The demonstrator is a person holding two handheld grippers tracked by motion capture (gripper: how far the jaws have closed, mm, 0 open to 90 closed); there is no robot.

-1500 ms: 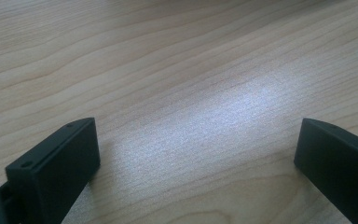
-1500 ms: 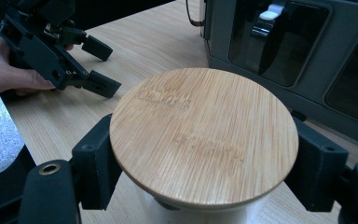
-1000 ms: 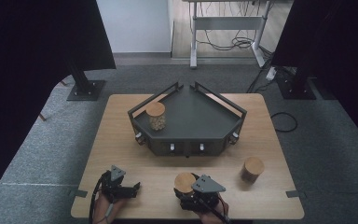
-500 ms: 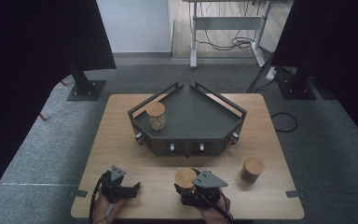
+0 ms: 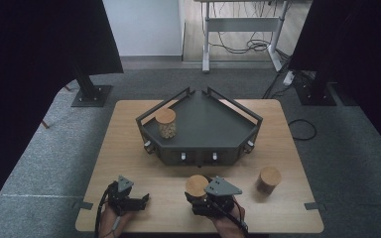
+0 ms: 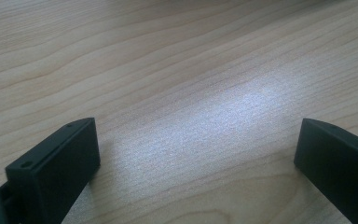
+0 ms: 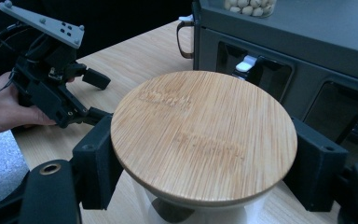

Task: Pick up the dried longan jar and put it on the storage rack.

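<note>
A glass jar with a round bamboo lid (image 7: 203,135) sits between the jaws of my right gripper (image 7: 205,161), which is shut on the jar just under the lid. From above, this jar (image 5: 197,186) and the right gripper (image 5: 198,193) are near the table's front edge, in front of the dark tray (image 5: 198,154). I cannot tell whether the jar rests on the wood. My left gripper (image 5: 144,199) lies at the front left, open, with bare table between its jaws (image 6: 196,154). It also shows in the right gripper view (image 7: 98,95), held in a hand.
A second jar (image 5: 166,123) holding pale pieces stands in the tray's left corner. A third lidded jar (image 5: 269,179) stands on the table to the right of my right gripper. The tray's front wall (image 7: 261,70) with clips is close behind the held jar.
My right gripper and its jar have edged slightly toward the tray. The left gripper has stayed in place.
</note>
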